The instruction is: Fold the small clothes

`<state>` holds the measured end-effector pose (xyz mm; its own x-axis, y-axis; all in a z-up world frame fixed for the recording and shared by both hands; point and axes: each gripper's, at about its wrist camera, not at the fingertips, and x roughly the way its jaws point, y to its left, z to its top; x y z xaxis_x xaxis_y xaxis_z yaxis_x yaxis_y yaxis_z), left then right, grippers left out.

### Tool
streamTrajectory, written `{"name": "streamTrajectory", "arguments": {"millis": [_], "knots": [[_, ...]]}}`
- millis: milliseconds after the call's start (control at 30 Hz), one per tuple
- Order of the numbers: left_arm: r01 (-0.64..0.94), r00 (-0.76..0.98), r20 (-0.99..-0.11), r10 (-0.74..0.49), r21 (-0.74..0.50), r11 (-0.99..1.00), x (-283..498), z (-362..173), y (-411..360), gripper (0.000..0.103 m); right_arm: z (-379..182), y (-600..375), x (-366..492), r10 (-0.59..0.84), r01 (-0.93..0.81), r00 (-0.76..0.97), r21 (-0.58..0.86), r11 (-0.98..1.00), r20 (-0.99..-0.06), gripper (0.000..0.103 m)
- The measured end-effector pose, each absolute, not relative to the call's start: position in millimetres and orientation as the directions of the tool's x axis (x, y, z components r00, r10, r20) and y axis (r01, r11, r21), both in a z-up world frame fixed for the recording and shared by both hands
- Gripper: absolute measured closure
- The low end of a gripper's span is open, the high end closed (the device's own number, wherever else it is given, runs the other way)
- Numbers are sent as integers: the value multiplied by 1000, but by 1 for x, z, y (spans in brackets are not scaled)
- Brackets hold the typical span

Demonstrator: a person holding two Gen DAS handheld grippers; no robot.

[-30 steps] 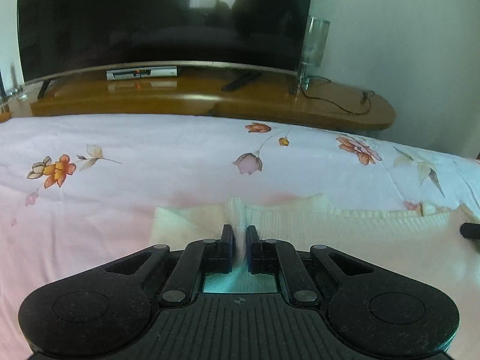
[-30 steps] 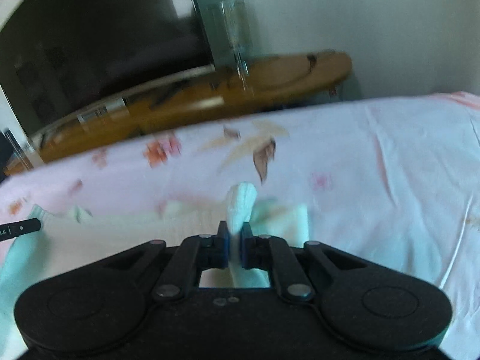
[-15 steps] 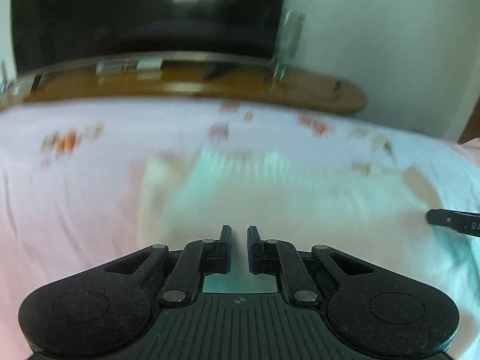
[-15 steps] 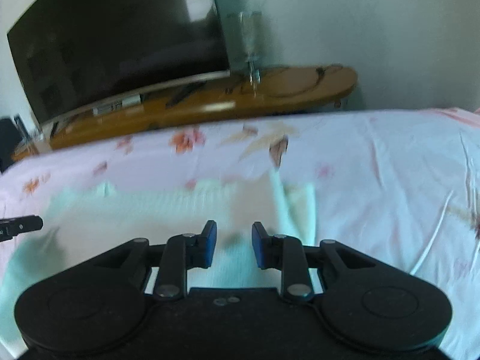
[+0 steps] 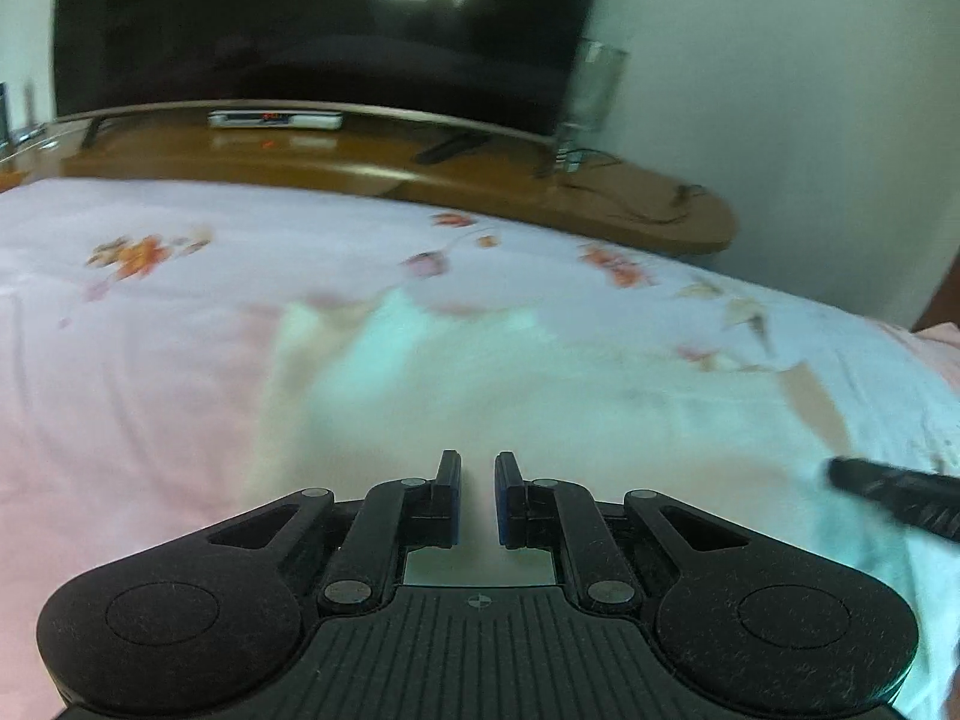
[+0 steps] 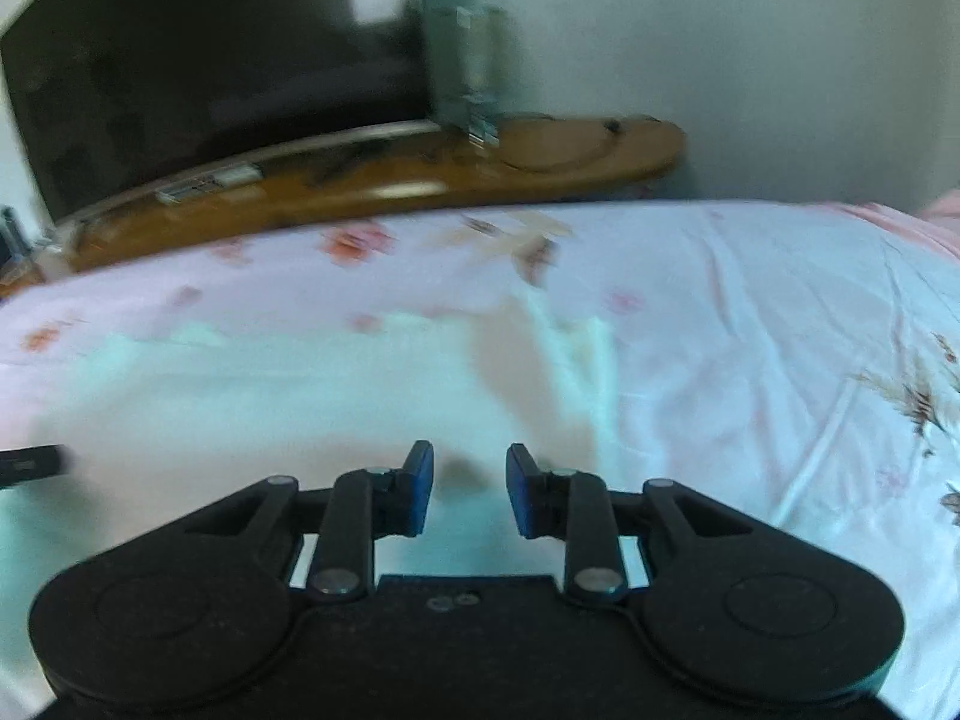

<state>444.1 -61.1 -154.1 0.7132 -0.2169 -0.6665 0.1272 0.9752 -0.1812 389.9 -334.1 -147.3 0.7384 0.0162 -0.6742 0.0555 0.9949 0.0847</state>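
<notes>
A small cream knit garment lies flat on the floral pink bedsheet, blurred by motion; it also shows in the right wrist view. My left gripper hovers over the garment's near left part, jaws slightly apart with nothing between them. My right gripper hovers over the garment's right part, jaws wider apart and empty. The right gripper's tip shows at the right edge of the left wrist view. The left gripper's tip shows at the left edge of the right wrist view.
Beyond the bed stands a wooden TV stand with a dark television, a set-top box and a clear glass vase. A white wall lies to the right. The bedsheet stretches to the right.
Both grippers let go of the garment's pinched edge and opened. They pulled back toward me and lifted, and the garment now lies flat on the sheet.
</notes>
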Motion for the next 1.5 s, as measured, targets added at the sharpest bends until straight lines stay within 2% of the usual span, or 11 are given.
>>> {"name": "streamTrajectory", "arguments": {"millis": [233, 367, 533, 667, 767, 833, 900, 1067, 1267, 1400, 1500], "knots": [[146, 686, -700, -200, -137, 980, 481, -166, -106, 93, -156, -269, 415, 106, -77, 727, 73, 994, -679, 77], [109, 696, -695, -178, -144, 984, 492, -173, -94, 93, -172, -283, 439, 45, -20, 701, 43, 999, -712, 77], [46, 700, -703, -123, -128, 991, 496, -175, -65, 93, -175, -339, 437, -37, 77, 713, 27, 997, -700, 80], [67, 723, -683, -104, -80, 995, 478, -177, -50, 93, -176, -373, 429, -88, 133, 715, 12, 991, -694, 83], [42, 714, -689, -124, -136, 990, 470, -169, -38, 93, -174, -387, 422, -91, 179, 708, 53, 983, -700, 83], [67, 719, -683, -132, -121, 990, 452, -162, -42, 93, -166, -380, 415, -87, 198, 708, 79, 977, -701, 76], [141, 716, -673, -186, -122, 982, 428, -157, -51, 93, -156, -361, 394, -55, 162, 725, 92, 983, -687, 72], [195, 655, -713, -251, -161, 968, 385, -171, -66, 93, -158, -299, 332, 15, 40, 715, 63, 997, -699, 73], [165, 681, -694, -234, -166, 972, 364, -175, -34, 93, -178, -298, 305, -94, 61, 689, -72, 996, -719, 72], [162, 694, -689, -211, -136, 977, 349, -174, -13, 93, -171, -331, 298, -175, 172, 667, -79, 982, -724, 72], [150, 694, -687, -215, -154, 977, 334, -168, -12, 93, -165, -329, 288, -165, 188, 664, -50, 981, -730, 71]]}}
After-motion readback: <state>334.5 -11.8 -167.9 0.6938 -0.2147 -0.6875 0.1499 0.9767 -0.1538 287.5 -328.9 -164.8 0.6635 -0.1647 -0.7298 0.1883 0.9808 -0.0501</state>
